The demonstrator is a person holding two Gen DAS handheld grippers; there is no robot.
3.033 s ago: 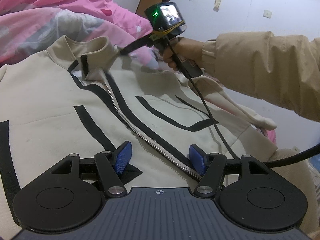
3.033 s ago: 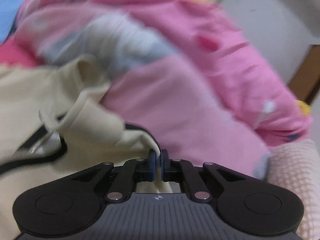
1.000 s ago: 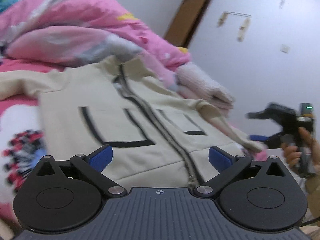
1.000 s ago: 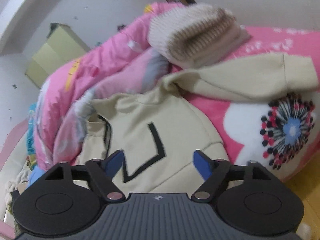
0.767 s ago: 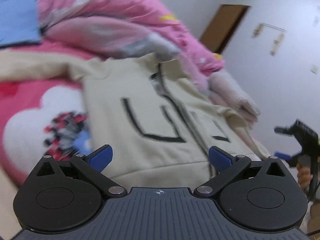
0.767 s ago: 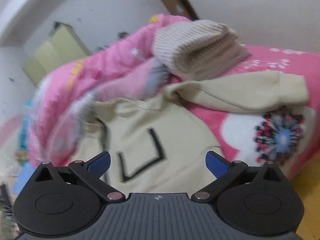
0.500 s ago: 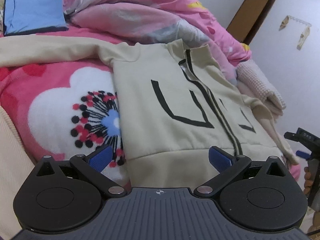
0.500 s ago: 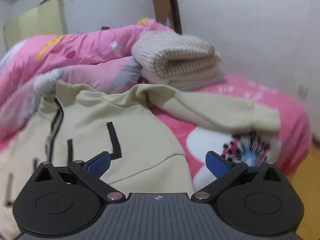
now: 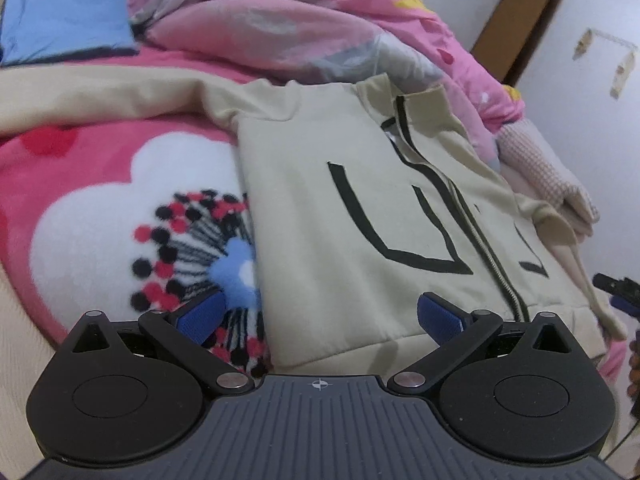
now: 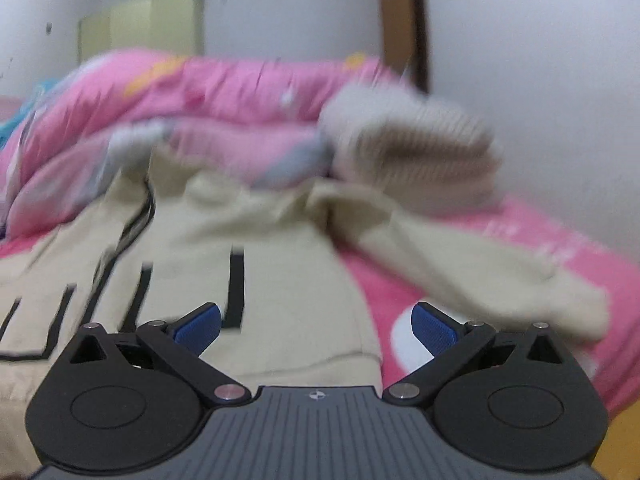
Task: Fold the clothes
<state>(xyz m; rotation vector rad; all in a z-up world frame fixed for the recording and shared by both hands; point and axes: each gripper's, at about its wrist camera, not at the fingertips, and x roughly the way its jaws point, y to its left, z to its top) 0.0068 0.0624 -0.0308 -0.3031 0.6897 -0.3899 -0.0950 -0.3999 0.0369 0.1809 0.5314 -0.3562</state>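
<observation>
A cream zip-up jacket (image 9: 360, 200) with black stripes lies flat and front up on a pink flowered blanket (image 9: 92, 200), collar toward the far side. Its left sleeve (image 9: 100, 92) stretches out to the left. My left gripper (image 9: 320, 316) stands open just above the jacket's lower left hem corner, nothing between its pads. In the blurred right wrist view the same jacket (image 10: 280, 280) lies below my right gripper (image 10: 316, 326), which is open wide over the lower right hem. The right sleeve (image 10: 480, 264) runs out to the right. The right gripper's tip (image 9: 618, 288) shows at the left view's right edge.
A bunched pink quilt (image 9: 280, 20) lies behind the collar. A folded blue garment (image 9: 64, 12) rests at the far left. A folded knitted beige item (image 10: 416, 140) sits by the wall at the far right. Bed edge and yellow floor (image 10: 624, 448) lie at the lower right.
Both grippers have sunk toward the jacket's hem and rolled level. The left view has swung left, bringing the blanket's flower and left sleeve into sight. The right jaws widened slightly.
</observation>
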